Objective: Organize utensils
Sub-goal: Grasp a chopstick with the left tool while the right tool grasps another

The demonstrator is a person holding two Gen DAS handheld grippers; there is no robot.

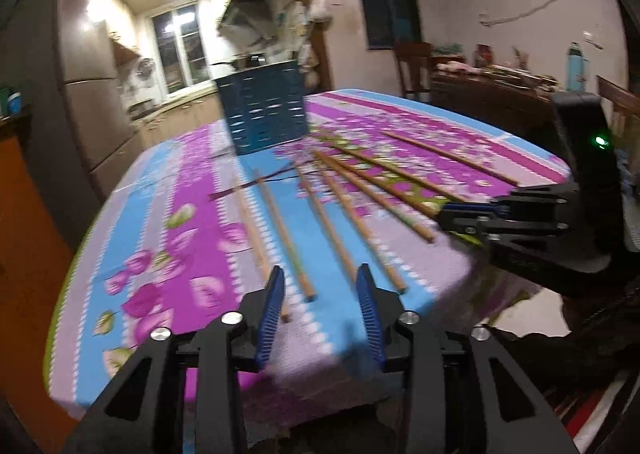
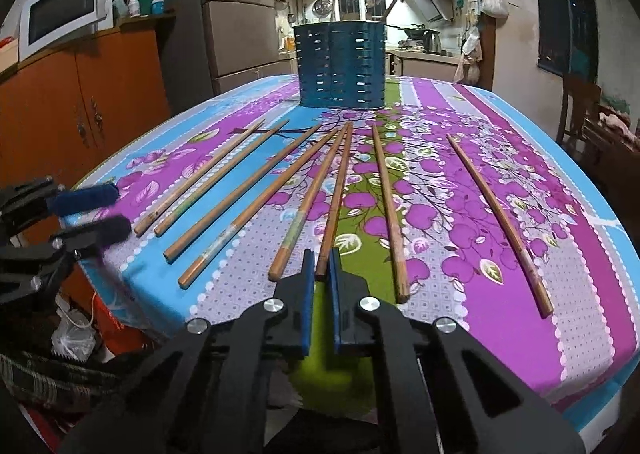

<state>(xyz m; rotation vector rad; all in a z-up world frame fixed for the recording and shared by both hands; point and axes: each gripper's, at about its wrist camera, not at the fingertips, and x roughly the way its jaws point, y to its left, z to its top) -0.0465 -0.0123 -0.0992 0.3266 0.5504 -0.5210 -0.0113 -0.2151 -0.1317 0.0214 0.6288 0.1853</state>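
Several wooden chopsticks [image 2: 224,210] lie fanned out on the flowered tablecloth [image 2: 460,190], tips pointing at a blue slotted utensil holder [image 2: 340,66] standing at the far side. My right gripper [image 2: 321,254] is shut on the near end of one dark chopstick [image 2: 336,198] at the table's front edge. My left gripper [image 1: 320,274] is open and empty, hovering above the near ends of the left chopsticks [image 1: 280,222]. The holder also shows in the left wrist view [image 1: 264,110]. The right gripper shows there at the right [image 1: 452,214].
An orange cabinet [image 2: 80,102] with a microwave [image 2: 64,14] stands left of the table. Wooden chairs [image 2: 580,110] and a cluttered sideboard [image 1: 492,82] stand to the right. A kitchen lies behind the table.
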